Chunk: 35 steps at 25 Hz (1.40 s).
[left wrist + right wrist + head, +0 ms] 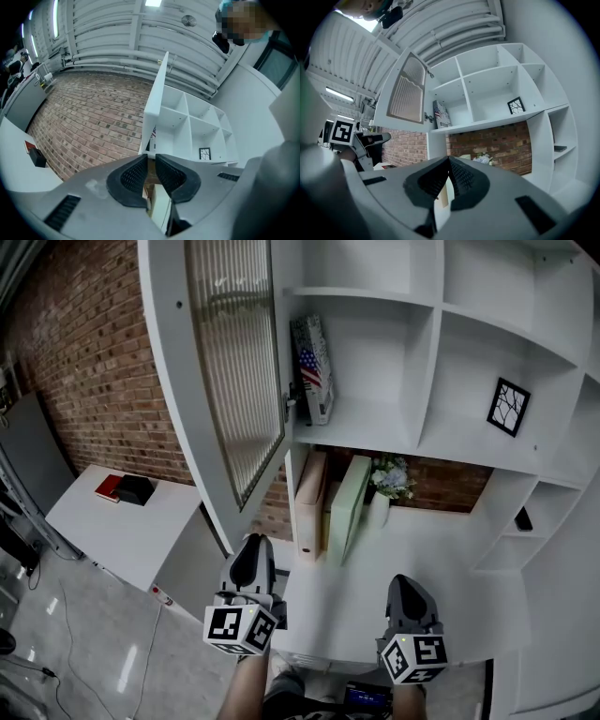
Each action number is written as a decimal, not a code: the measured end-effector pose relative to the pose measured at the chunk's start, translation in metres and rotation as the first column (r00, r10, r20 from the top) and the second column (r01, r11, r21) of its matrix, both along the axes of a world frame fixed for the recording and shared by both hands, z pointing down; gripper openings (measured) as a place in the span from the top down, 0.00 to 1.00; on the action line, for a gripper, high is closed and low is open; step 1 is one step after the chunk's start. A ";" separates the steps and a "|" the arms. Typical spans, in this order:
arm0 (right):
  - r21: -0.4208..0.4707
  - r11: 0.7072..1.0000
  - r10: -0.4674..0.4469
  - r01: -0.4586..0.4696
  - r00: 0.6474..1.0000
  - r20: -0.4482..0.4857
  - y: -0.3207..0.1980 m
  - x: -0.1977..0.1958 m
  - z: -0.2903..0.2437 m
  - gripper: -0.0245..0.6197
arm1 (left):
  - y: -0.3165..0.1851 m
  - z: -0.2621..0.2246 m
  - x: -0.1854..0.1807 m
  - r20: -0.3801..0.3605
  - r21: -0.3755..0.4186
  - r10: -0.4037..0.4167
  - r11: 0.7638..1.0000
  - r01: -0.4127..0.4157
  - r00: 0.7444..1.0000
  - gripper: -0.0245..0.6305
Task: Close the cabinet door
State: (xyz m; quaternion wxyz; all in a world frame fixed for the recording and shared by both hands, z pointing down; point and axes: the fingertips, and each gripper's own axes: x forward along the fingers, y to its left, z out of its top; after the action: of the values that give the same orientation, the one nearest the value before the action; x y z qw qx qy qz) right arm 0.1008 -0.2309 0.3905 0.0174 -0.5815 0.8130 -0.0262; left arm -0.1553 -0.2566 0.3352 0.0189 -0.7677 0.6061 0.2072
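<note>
The white cabinet door (234,362) with its ribbed glass panel stands swung wide open toward me, hinged at the left of the shelf unit (431,343). Its small handle (291,404) is on the free edge, beside a flag-printed book (314,367). Seen from the left gripper view, the door (157,103) is edge-on; the right gripper view has the door (405,96) from its inner side. My left gripper (251,563) (151,157) hangs low under the door's free corner, apart from it, jaws nearly together on nothing. Over the desk, my right gripper (405,592) (449,159) is shut and empty.
A black framed picture (509,407) sits in a right compartment. On the white desk (450,559) stand a beige binder (312,502), a green folder (349,507) and a flower vase (389,479). A low white table (103,531) holds a red and black object (127,489) by the brick wall (94,362).
</note>
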 end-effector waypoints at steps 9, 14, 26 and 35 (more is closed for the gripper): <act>0.006 1.000 -0.027 0.027 1.000 0.001 0.002 -0.012 -0.004 0.96 | 0.017 -0.025 -0.013 0.015 0.101 -0.066 0.993 0.064 0.998 0.69; 0.013 0.999 -0.029 0.029 1.000 -0.008 0.006 -0.013 -0.005 0.96 | 0.029 -0.039 -0.024 0.011 0.158 -0.117 0.981 0.114 0.993 0.70; 0.044 0.999 -0.027 0.027 1.000 0.002 0.012 -0.011 -0.016 0.96 | 0.033 -0.044 -0.016 -0.002 0.159 -0.069 0.985 0.069 0.998 0.85; 0.037 0.998 -0.058 0.058 0.998 -0.002 0.014 -0.028 -0.015 0.96 | 0.035 -0.045 -0.006 0.014 0.128 0.025 0.991 -0.027 1.000 0.82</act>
State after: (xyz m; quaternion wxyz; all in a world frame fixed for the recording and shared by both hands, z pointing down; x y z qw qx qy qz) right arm 0.0724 -0.2172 0.3759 0.0270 -0.5572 0.8298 -0.0114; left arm -0.1611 -0.2214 0.2901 0.0691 -0.7740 0.5813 0.2411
